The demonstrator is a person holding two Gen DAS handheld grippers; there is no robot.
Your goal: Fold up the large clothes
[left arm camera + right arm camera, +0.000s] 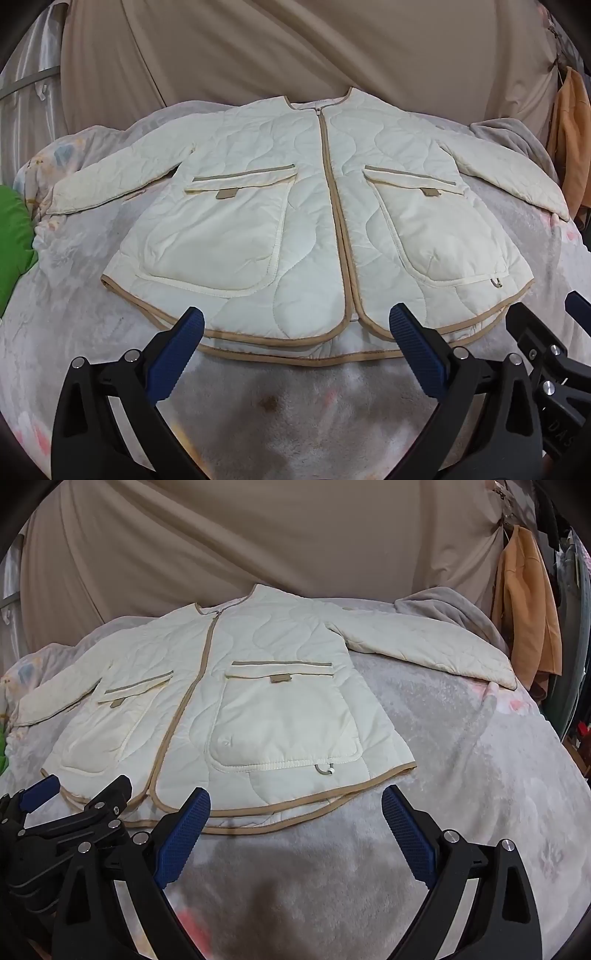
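Note:
A cream quilted jacket [295, 206] with tan trim lies flat, front up and zipped, on a grey fleece blanket [295, 398]. Both sleeves are spread out to the sides. It also shows in the right wrist view [258, 709]. My left gripper [297, 325] is open and empty, hovering just before the jacket's hem near the zip. My right gripper [295, 805] is open and empty, just before the hem's right part. The right gripper's fingers [535, 332] show at the left view's right edge; the left gripper's fingers [110, 794] show at the right view's left edge.
A beige curtain [295, 55] hangs behind the bed. A green cloth [14, 229] lies at the left edge. An orange garment [528, 605] hangs at the right, with a bunched grey blanket [443, 609] by the right sleeve.

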